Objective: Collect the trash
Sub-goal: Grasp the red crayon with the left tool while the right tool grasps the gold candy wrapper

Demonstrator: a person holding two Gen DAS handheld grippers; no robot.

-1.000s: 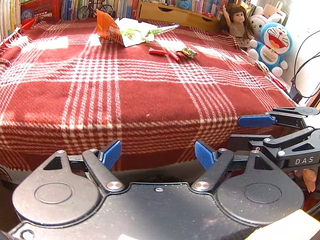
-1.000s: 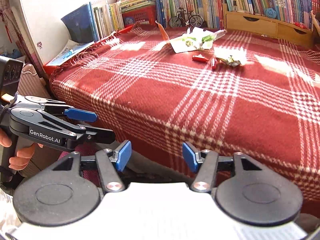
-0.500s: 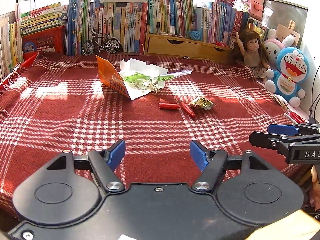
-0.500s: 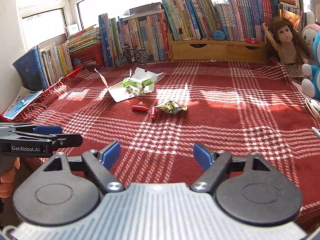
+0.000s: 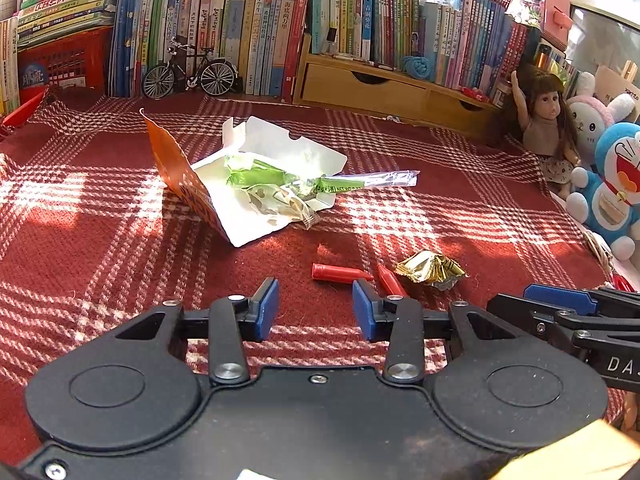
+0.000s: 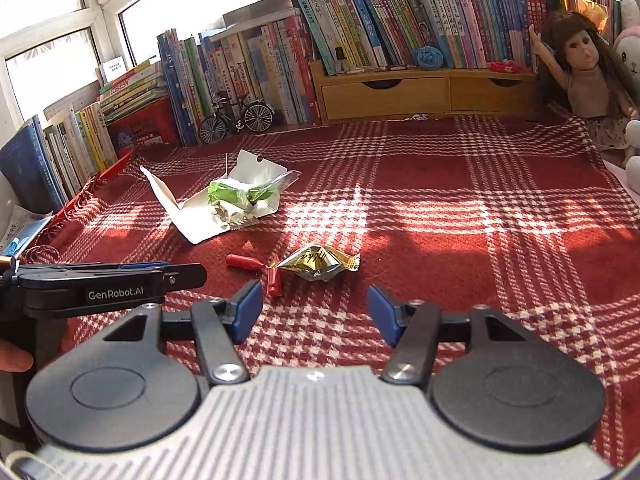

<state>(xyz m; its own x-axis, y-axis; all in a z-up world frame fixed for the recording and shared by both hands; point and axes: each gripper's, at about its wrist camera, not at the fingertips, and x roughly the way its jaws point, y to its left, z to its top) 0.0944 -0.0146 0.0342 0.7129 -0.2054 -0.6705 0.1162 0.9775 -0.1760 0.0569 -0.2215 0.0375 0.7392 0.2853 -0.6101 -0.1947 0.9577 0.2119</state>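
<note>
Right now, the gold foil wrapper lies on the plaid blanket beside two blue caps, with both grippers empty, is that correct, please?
Not quite: the two caps beside the gold foil wrapper are red, not blue, as the right wrist view shows. The rest holds: it lies on the plaid blanket, and both grippers are empty.

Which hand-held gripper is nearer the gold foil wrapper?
Right. The right hand-held gripper points almost straight at the gold foil wrapper, just short of it. The left hand-held gripper sits further left, nearer the red caps. Both are closing on nothing.
</note>
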